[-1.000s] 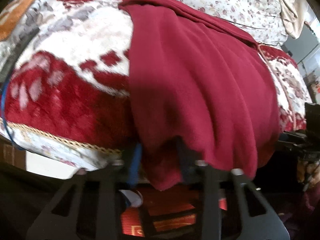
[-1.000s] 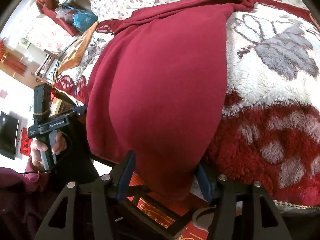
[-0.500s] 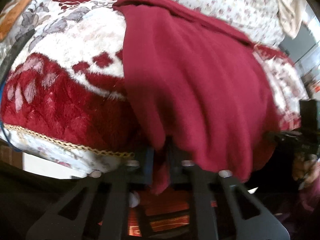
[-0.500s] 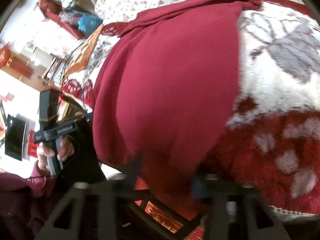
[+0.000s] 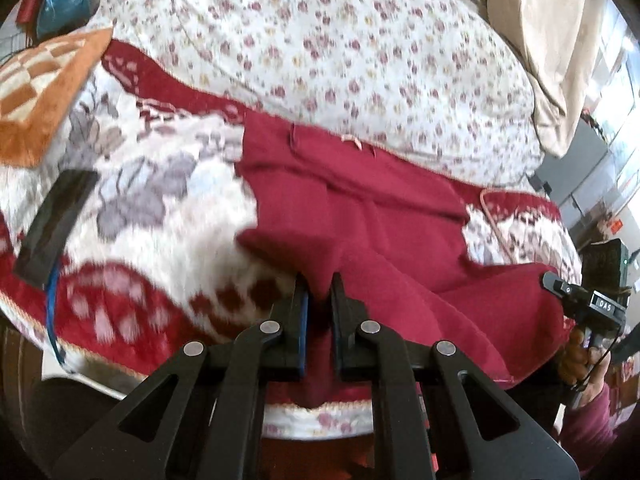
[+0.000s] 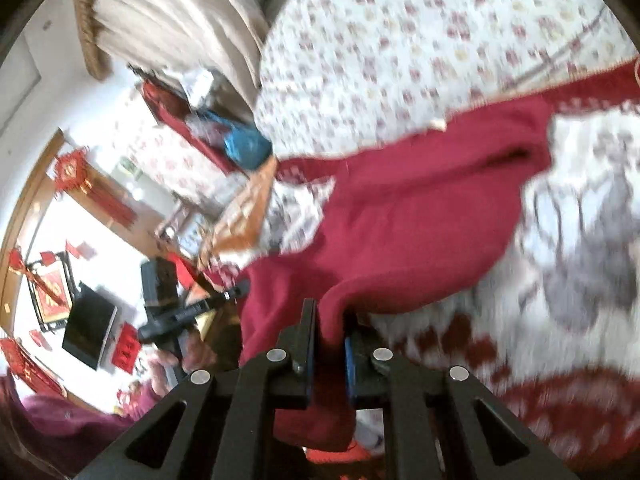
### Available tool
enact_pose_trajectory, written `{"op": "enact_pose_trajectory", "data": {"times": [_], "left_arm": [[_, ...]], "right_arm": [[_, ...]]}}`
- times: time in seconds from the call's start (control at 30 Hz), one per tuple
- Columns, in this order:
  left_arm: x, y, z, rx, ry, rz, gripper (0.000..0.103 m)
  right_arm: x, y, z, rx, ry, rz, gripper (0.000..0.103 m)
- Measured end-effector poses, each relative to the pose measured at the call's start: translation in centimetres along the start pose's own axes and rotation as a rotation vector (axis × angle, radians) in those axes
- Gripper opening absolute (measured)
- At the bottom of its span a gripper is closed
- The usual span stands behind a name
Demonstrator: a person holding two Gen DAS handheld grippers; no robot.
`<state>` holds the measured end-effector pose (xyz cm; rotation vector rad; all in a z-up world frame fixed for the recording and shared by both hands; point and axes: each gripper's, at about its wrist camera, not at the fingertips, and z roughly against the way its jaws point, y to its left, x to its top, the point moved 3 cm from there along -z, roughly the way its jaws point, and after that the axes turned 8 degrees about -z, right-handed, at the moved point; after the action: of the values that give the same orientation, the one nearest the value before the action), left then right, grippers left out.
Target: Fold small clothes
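A dark red garment (image 5: 380,216) lies spread over the bed, its near edge raised off the bedside. My left gripper (image 5: 319,292) is shut on the garment's near left hem, cloth pinched between its blue-padded fingers. My right gripper (image 6: 332,320) is shut on the near right hem of the same red garment (image 6: 420,216), and a fold of cloth hangs below its jaws. Each view shows the other hand-held gripper at its side edge: the right one (image 5: 592,304) in the left wrist view, the left one (image 6: 180,312) in the right wrist view.
The bed carries a red and white plush blanket (image 5: 152,200) and behind it a floral quilt (image 5: 340,48). An orange checked cushion (image 5: 44,88) and a black flat device (image 5: 56,220) lie at the left. A curtain (image 6: 172,28) and wall ornaments (image 6: 72,176) stand beyond.
Both grippers closed on the garment's hanging hem and rose with it. The hem, which draped down over the bed's edge, is now lifted up above the blanket.
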<state>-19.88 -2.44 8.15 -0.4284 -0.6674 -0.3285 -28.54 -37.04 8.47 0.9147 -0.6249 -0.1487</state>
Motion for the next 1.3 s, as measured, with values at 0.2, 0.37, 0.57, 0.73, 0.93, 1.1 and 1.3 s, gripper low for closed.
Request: {"op": "enact_pose_trajectory", "data": {"times": [0.2,0.37,0.57,0.73,0.93,1.1,1.3], "left_arm": [[5.7,-0.2,-1.3,0.019,-0.06,-0.032,0.008],[10.5,0.1,-5.0,0.046,-0.06,-0.055,0.008],[14.1,2.2,-11.9,0.052,-0.02,0.016,0.008],[14.8,3.9,-16.4,-0.001,0.014,0.057,0.009],[16.2,6.3,-14.4,-0.048,-0.079,0.148,0.06],[16.0,8.2,-13.5,-0.021,-0.085,0.227,0.061],[15.5,8.5,-13.4,0.008,-0.084,0.225,0.061]], "right_arm": [[4.9,0.5,0.1,-0.029,-0.083,0.028,0.011],[10.0,-1.4,-1.2,-0.05,-0.119,-0.021,0.011],[15.2,-6.3,-4.1,-0.13,-0.128,-0.11,0.011],[17.8,-11.7,-7.9,-0.196,-0.072,-0.215,0.011],[18.9,-11.8,-5.5,-0.207,-0.106,-0.165,0.049],[16.3,-10.3,-1.8,-0.186,-0.114,-0.093,0.047],[13.7,-6.9,-8.9,-0.326,0.088,0.16,0.046]]}}
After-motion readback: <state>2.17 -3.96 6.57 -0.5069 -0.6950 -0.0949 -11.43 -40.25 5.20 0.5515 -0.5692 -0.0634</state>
